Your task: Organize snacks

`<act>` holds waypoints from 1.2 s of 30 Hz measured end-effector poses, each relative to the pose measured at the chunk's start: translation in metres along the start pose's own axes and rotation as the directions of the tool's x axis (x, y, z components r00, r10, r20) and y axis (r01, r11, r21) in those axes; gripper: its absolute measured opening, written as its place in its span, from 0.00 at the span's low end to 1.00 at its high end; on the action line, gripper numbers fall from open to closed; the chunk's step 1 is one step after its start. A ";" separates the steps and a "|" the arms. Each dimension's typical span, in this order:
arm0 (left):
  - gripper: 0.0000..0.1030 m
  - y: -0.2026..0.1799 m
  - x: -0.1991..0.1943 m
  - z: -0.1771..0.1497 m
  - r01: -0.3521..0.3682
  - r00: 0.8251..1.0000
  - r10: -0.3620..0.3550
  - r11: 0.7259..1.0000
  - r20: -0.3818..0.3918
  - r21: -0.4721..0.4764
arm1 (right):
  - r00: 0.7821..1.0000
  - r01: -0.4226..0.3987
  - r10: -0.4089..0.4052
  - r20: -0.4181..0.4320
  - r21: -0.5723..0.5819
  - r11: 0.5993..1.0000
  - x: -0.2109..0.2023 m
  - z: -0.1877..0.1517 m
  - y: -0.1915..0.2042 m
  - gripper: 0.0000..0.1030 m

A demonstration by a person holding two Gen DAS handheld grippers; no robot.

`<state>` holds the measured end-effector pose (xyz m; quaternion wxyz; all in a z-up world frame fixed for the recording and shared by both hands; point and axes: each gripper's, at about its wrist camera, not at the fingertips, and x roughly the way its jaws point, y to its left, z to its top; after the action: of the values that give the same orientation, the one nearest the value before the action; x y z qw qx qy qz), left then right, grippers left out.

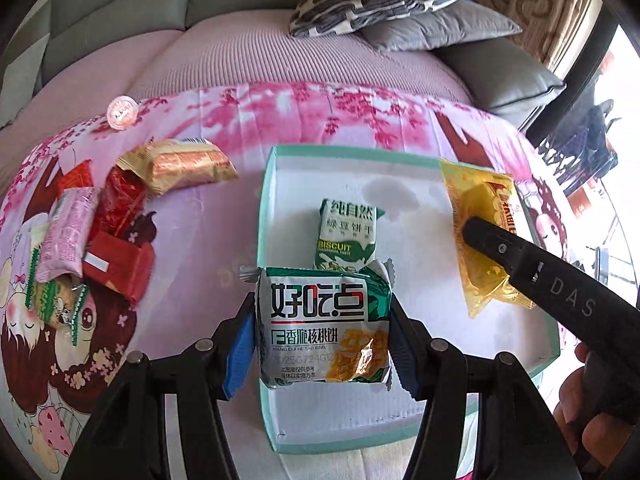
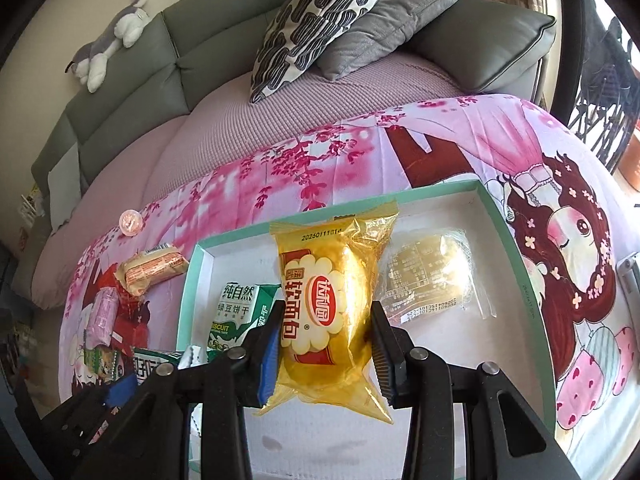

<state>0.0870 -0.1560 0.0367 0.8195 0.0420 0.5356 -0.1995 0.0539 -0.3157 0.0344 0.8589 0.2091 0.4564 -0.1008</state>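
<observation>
Jaws of the left gripper (image 1: pixel 323 334) are clamped on a green-and-white foil biscuit packet (image 1: pixel 324 328); a yellow plastic-wrapped bread bun (image 2: pixel 326 316) is pinched by the right gripper (image 2: pixel 325 354), above the teal-rimmed white cardboard tray (image 2: pixel 516 248).

Grey-green sofa (image 2: pixel 132 80), patterned cushion (image 2: pixel 316 20), grey cushion (image 2: pixel 392 12), bright window (image 1: pixel 616 128)
</observation>
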 end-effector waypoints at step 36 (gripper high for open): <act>0.64 -0.016 0.053 0.008 -0.047 0.998 0.051 0.996 -0.048 0.071 | 0.992 0.058 -0.056 -0.113 0.015 0.998 0.051 -0.004 -0.011 0.60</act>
<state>0.1064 -0.1879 -0.0045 0.8085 0.0888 0.5474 -0.1970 0.0759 -0.3226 -0.0124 0.8267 0.2089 0.5090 -0.1176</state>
